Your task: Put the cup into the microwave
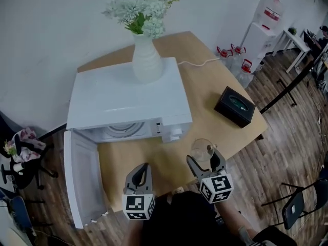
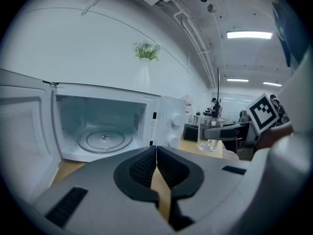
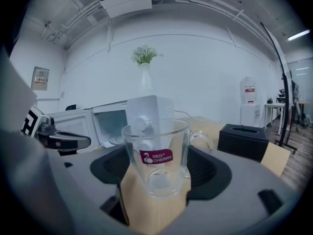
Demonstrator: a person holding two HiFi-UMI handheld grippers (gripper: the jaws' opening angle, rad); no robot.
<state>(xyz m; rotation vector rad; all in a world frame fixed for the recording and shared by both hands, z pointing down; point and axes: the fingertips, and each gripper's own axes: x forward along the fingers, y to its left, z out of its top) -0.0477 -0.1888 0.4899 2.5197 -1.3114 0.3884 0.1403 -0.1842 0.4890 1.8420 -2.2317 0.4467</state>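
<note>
You faced a wooden table (image 1: 205, 86). A black box (image 1: 234, 106) with an oval top opening lay near its right edge, and a white cable (image 1: 197, 63) ran along its far side. A white vase (image 1: 147, 58) stood upright, holding pale flowers (image 1: 141, 12). At your right, a water dispenser (image 1: 266, 22) and red-capped jugs (image 1: 233, 58) stood on the plank floor (image 1: 292, 152).

The microwave (image 1: 128, 99) sits on the far left of the desk (image 1: 205, 81), with its door (image 1: 82, 176) swung open to the near left. A vase (image 1: 146, 58) stands on top of it. A box (image 1: 234, 105) lies on the desk to the right. At the near edge, the cup (image 1: 201, 150) is between the right tool's (image 1: 204, 160) jaws, perhaps just off the desk. The left tool (image 1: 142, 169) is to its left, before the microwave.
</note>
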